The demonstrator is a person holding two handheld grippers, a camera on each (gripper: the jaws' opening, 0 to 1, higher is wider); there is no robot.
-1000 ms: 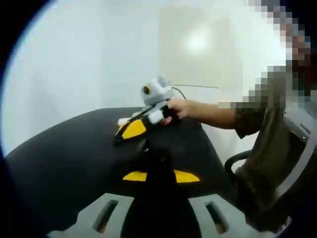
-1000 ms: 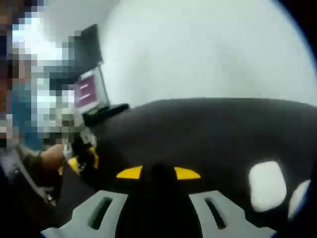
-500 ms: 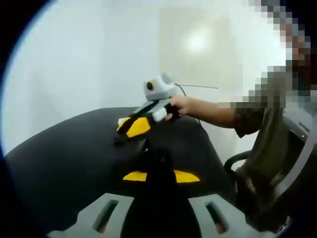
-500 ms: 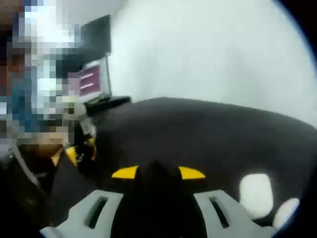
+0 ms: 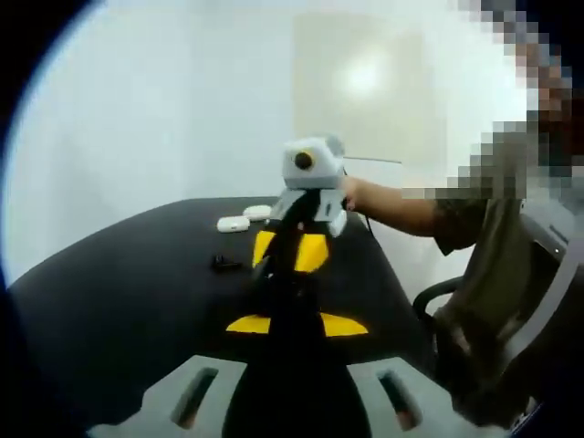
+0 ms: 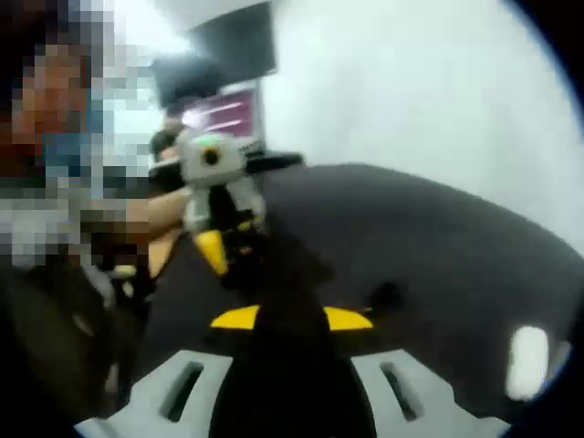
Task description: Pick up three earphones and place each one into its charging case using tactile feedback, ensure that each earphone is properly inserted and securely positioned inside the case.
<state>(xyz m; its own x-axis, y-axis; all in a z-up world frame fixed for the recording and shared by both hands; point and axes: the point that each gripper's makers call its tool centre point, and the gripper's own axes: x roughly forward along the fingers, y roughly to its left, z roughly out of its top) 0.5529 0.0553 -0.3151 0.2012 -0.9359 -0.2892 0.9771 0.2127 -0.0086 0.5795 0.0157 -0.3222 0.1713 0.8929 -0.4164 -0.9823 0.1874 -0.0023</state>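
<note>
oddly, no legible writing; both grippers' (image 5: 294, 260) (image 6: 246, 255) jaws closed, empty, above table (image 5: 119, 283).

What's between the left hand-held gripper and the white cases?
In the left gripper view, the right hand-held gripper and a small dark item lie between the left hand-held gripper and the cases; otherwise bare black table.

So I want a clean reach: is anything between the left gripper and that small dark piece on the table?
Nothing lies on the black table between the left gripper and the small dark piece. The right gripper hangs close beside that path, to its right in the left gripper view.
</note>
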